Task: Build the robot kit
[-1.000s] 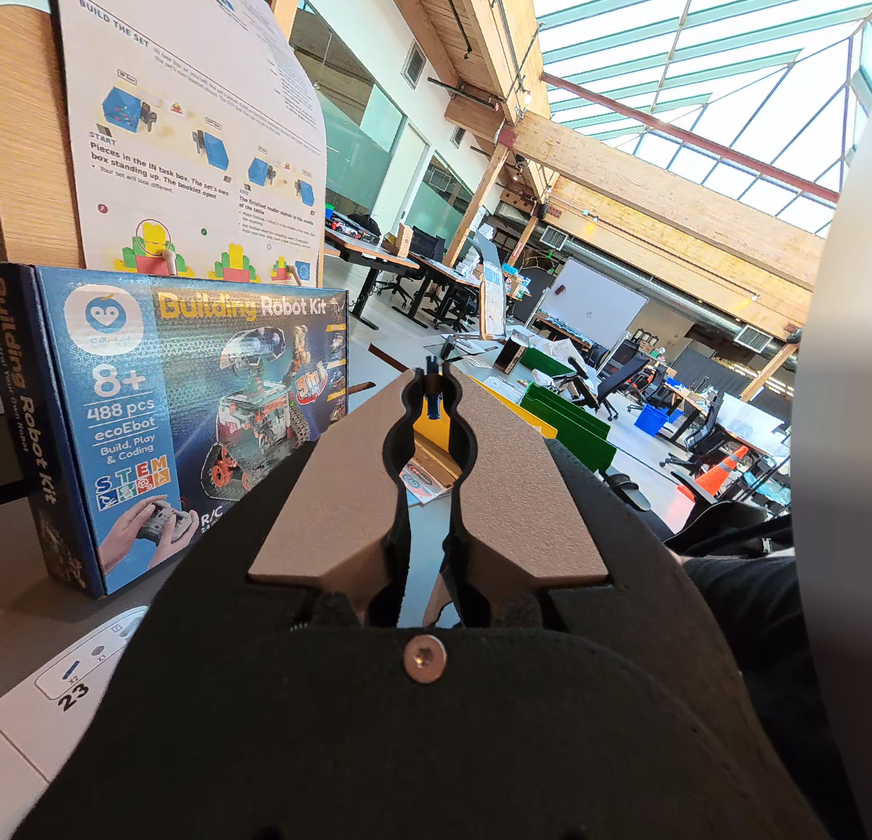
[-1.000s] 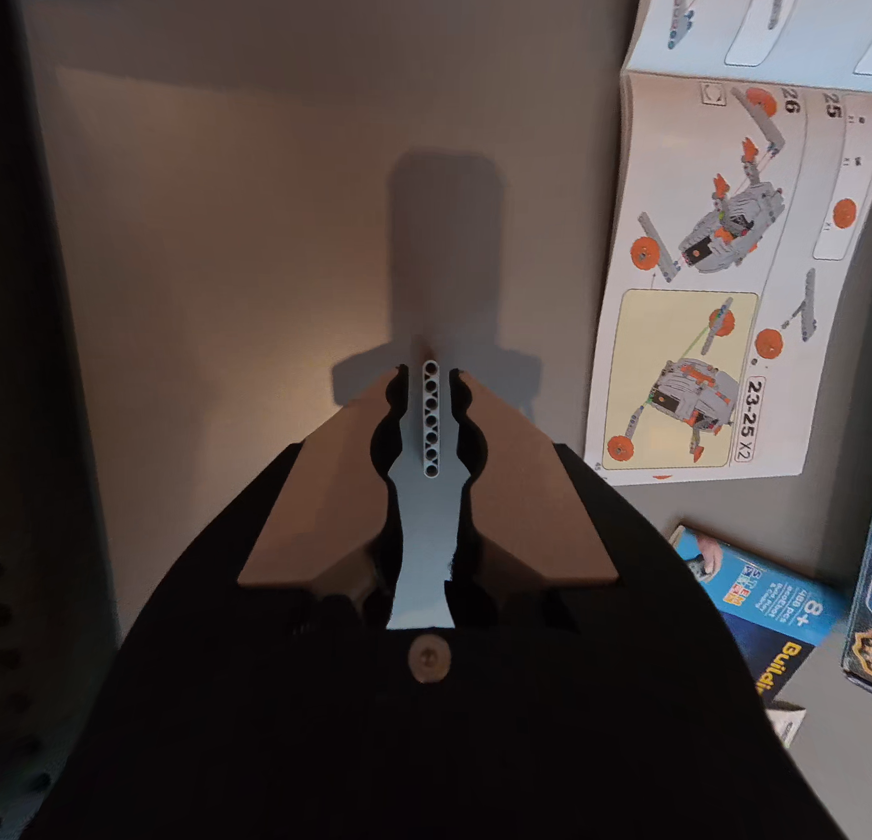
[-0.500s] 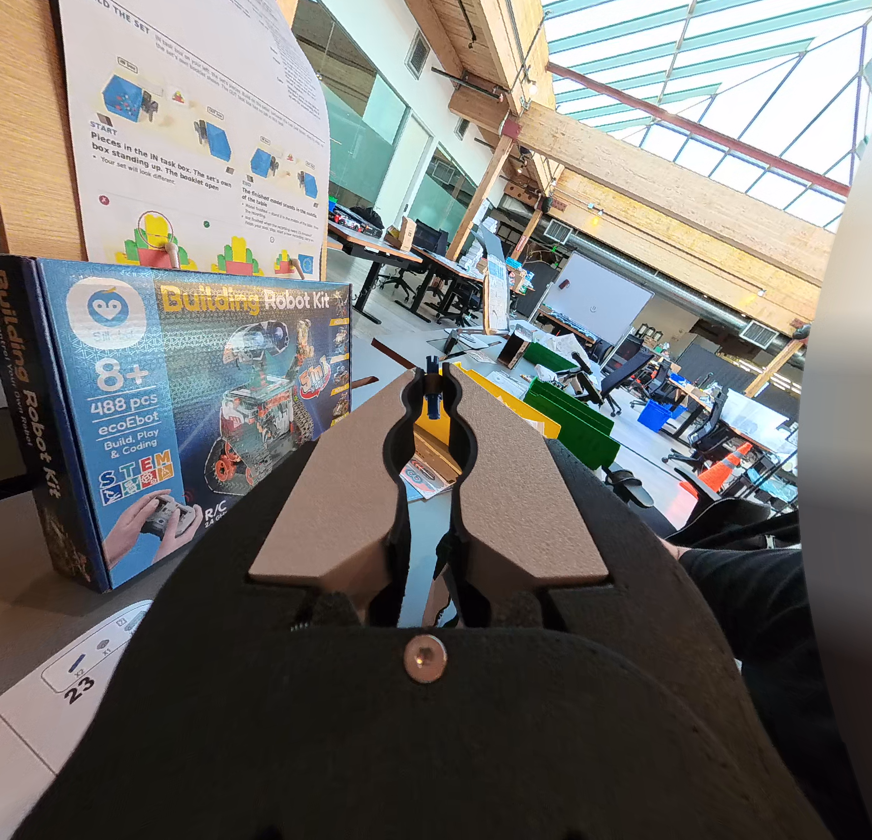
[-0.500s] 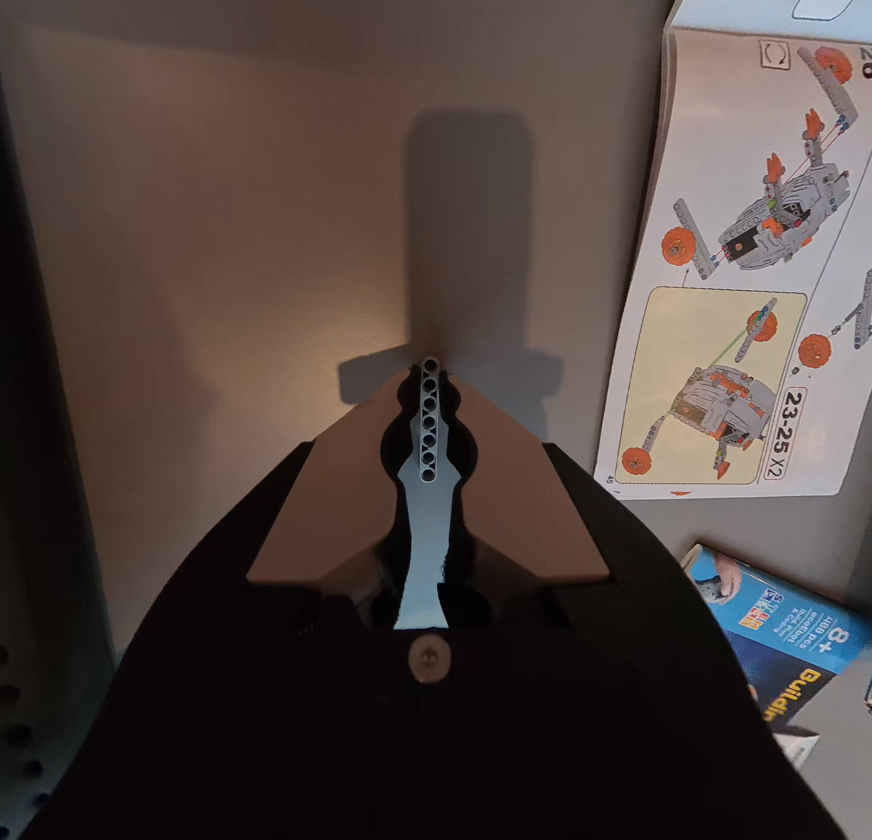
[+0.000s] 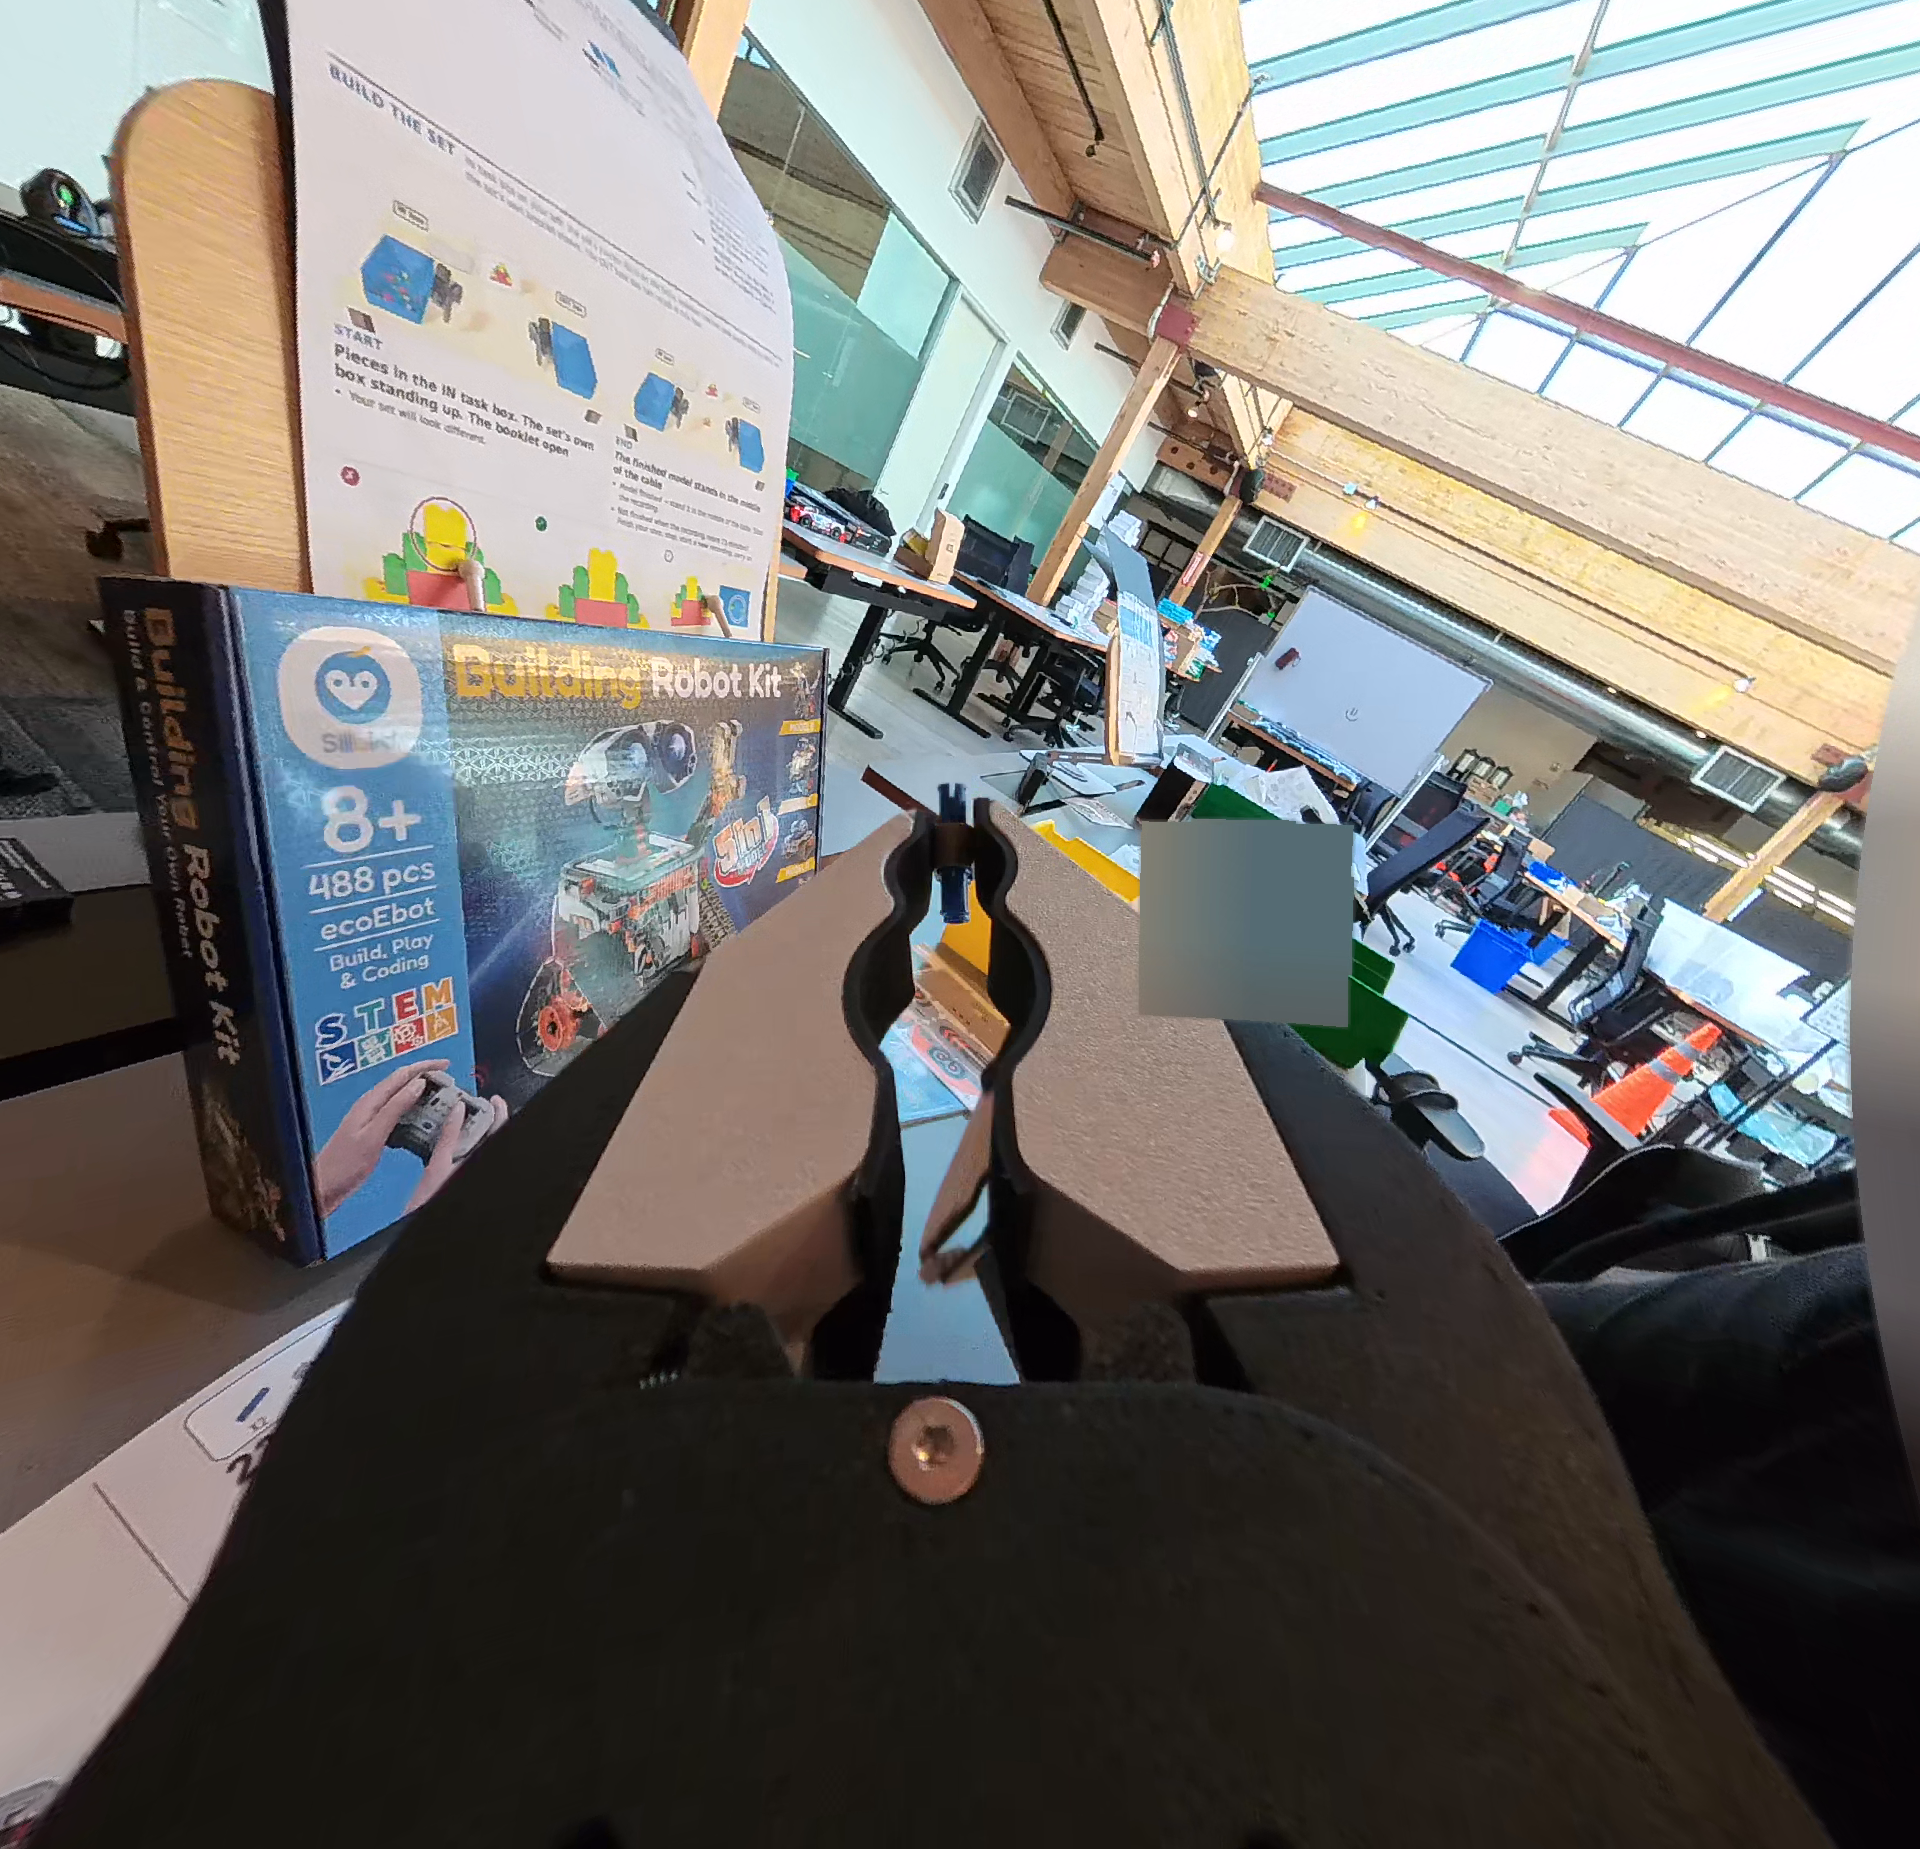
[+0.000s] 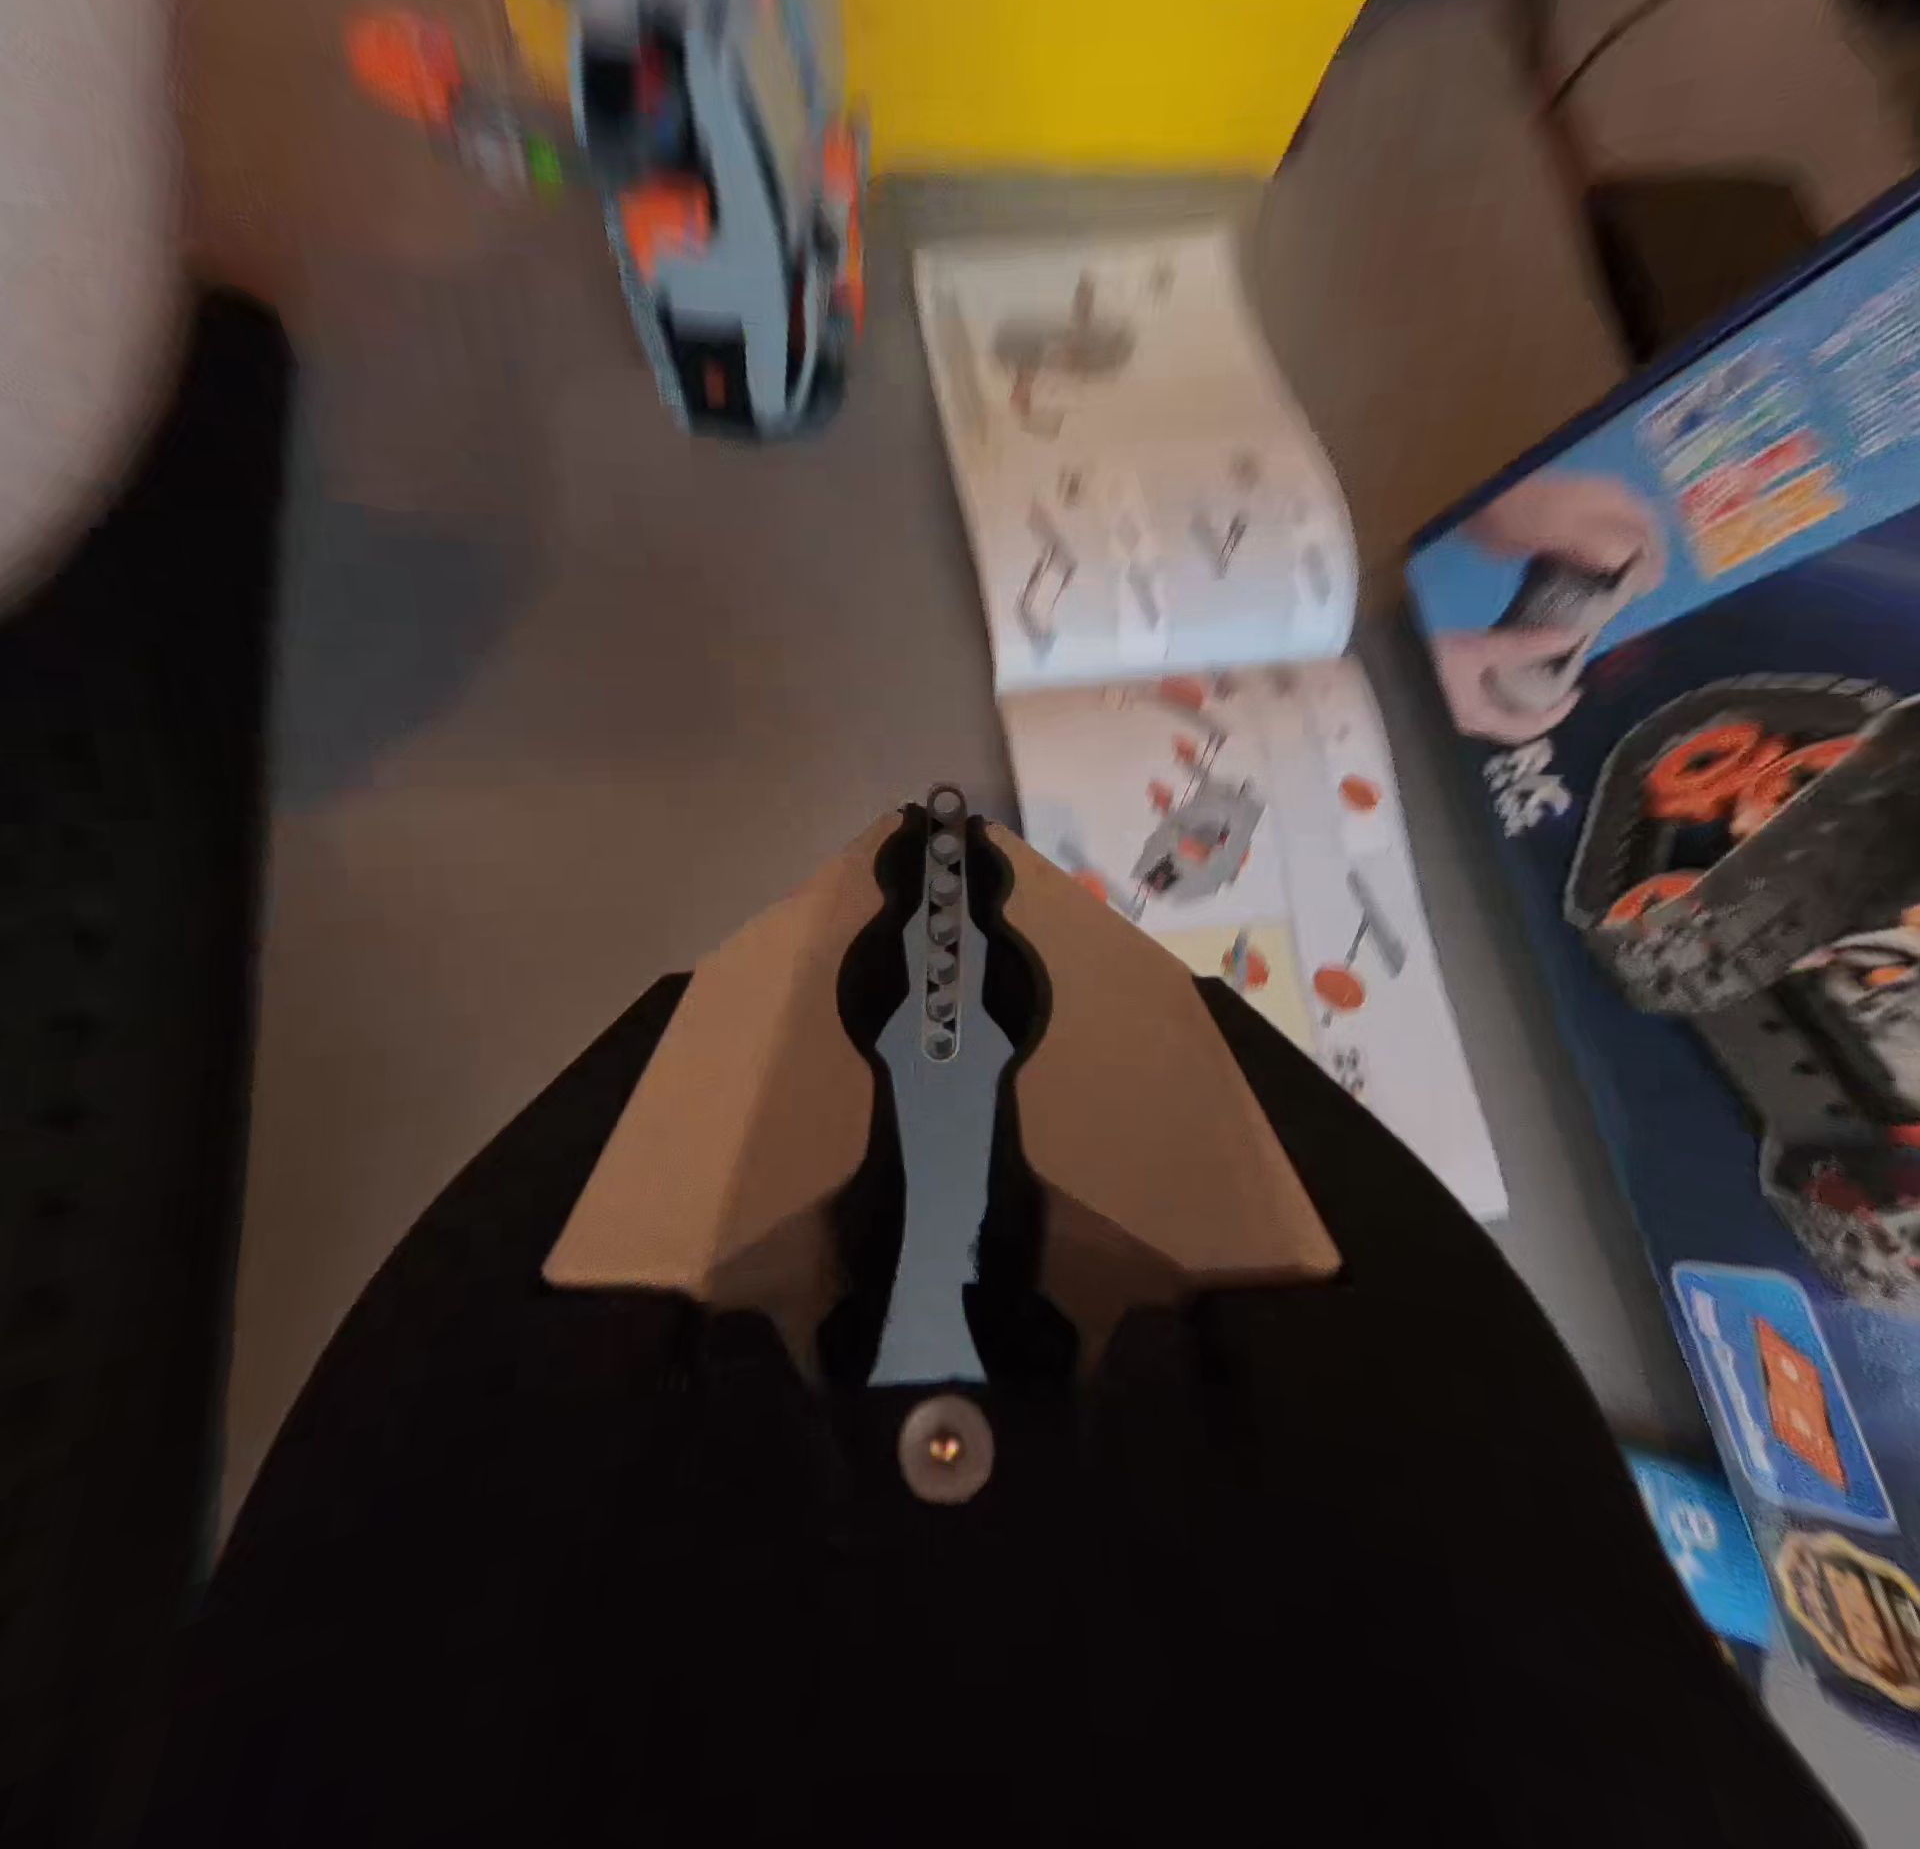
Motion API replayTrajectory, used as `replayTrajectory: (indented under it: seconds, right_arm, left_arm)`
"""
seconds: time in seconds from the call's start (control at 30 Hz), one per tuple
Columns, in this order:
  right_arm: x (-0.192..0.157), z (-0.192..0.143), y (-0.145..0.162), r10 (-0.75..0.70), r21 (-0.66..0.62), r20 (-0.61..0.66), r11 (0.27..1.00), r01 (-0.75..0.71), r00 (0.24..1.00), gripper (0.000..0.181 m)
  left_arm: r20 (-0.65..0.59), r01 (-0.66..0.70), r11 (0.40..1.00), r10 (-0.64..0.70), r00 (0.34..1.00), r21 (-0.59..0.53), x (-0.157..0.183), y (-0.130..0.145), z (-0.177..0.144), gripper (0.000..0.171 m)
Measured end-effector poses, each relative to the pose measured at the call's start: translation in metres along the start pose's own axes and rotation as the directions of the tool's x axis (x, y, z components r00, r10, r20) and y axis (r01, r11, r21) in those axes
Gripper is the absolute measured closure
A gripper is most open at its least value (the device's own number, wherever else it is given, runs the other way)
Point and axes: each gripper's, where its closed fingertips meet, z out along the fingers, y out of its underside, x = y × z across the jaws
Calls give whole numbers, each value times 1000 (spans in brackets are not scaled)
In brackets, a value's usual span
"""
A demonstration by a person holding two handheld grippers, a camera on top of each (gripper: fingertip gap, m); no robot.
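My left gripper is shut on a small blue pin and is raised, pointing out over the room. The blue kit box stands upright to its left on the grey table. My right gripper is shut on a grey beam with a row of holes and points down at the table. A grey and orange model lies ahead of it, blurred. The open instruction booklet lies to its right.
A white instruction sheet leans on a wooden board behind the box. A yellow bin sits at the far end of the table. The kit box also shows at the right. A dark sleeve is at the right.
My right gripper has swung up and away from the table surface with the beam, so the model, yellow bin and box came into view. My left gripper has drifted slightly right, still holding the pin.
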Motion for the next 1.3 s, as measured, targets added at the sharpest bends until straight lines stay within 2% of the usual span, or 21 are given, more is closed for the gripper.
replayTrajectory:
  seconds: [0.1,0.2,0.33,0.37,0.47,0.57,0.63,0.73,0.87,0.97,1.03,1.07,1.17,1.3]
  right_arm:
    - [23,-27,-53,124,277,40,952,-130,991,176]
    - [36,-54,-83,208,488,161,833,-261,965,175]
    - [45,-57,-62,247,520,191,796,-311,950,176]
    - [49,-62,-60,263,552,210,763,-336,942,176]
    - [57,-90,-69,283,667,401,562,-490,871,177]
    - [61,-110,-71,248,661,593,395,-638,766,177]
    - [62,-117,-72,218,642,667,318,-698,712,177]
    - [65,-111,-74,235,623,696,271,-734,678,177]
    - [68,-104,-79,245,576,762,167,-800,599,177]
    - [64,-87,-78,288,562,747,209,-800,599,177]
    - [61,-85,-79,299,592,706,249,-766,642,177]
    - [58,-82,-80,309,609,670,291,-738,675,177]
    - [52,-66,-85,373,683,476,413,-602,796,177]
    - [50,-63,-93,400,761,283,460,-458,872,177]
  left_arm:
    - [-5,21,1000,-21,1000,-12,-3,6,9,166]
    - [-32,64,997,-65,997,-40,-6,16,21,166]
    - [-99,132,990,-137,986,-50,-3,26,36,166]
    - [-118,150,987,-155,981,-50,-2,27,40,166]
    - [-171,210,976,-217,961,-59,-1,35,53,167]
    - [-210,249,964,-263,942,-94,0,49,67,167]
    - [-221,249,961,-270,937,-119,2,59,75,167]
    - [-232,246,961,-270,934,-130,3,65,80,166]
    - [-245,265,957,-286,926,-114,4,64,81,166]
    - [-239,288,950,-309,920,-118,0,67,83,166]
    - [-226,287,951,-306,925,-116,-2,67,82,167]
    - [-216,281,954,-298,930,-105,-4,66,82,166]
    - [-200,279,957,-289,936,-76,-5,62,83,166]
    - [-178,235,969,-245,953,-78,0,68,93,166]
